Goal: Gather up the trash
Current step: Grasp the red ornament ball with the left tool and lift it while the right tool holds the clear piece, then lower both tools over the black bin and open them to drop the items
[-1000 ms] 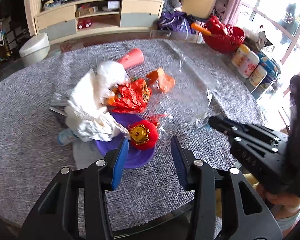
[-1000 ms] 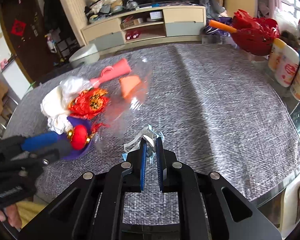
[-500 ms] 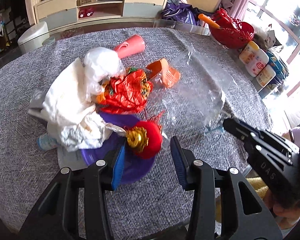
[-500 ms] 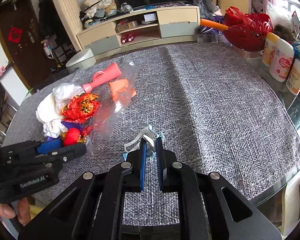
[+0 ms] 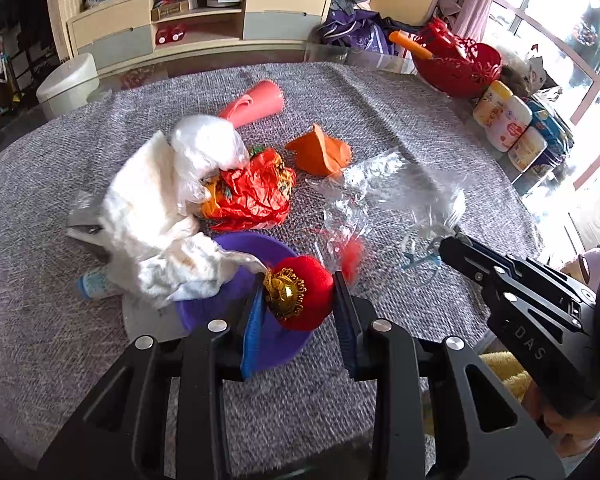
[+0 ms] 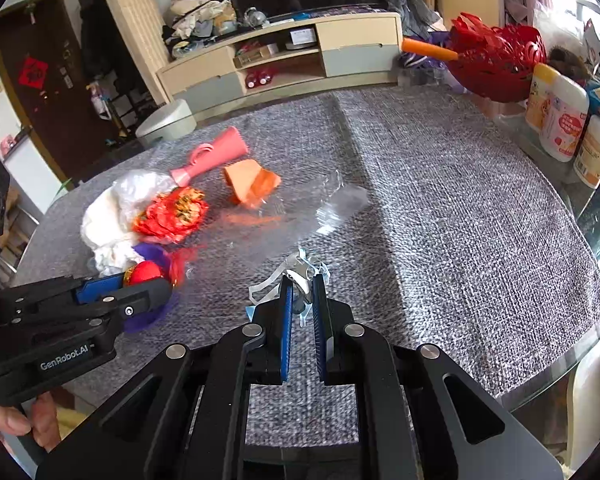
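Observation:
A heap of trash lies on the grey tablecloth: white crumpled paper (image 5: 160, 216), a red-orange wrapper (image 5: 252, 196), an orange scrap (image 5: 320, 152), a pink cone (image 5: 252, 106) and a purple plate (image 5: 236, 280). My left gripper (image 5: 296, 292) is shut on a red ornament with a gold cap (image 5: 296, 292), also seen in the right wrist view (image 6: 146, 272). My right gripper (image 6: 300, 284) is shut on the tied mouth of a clear plastic bag (image 6: 296, 220), which spreads across the cloth (image 5: 392, 192).
A red basket (image 6: 496, 60) and several white tubs (image 6: 560, 120) stand at the table's far right edge. A cabinet (image 5: 196, 20) and a white stool (image 5: 66, 82) stand beyond the table. The glass table rim (image 6: 560, 376) shows at the right.
My left gripper has moved forward and closed on the red ornament. The clear bag has sunk flatter onto the cloth while my right gripper keeps its hold.

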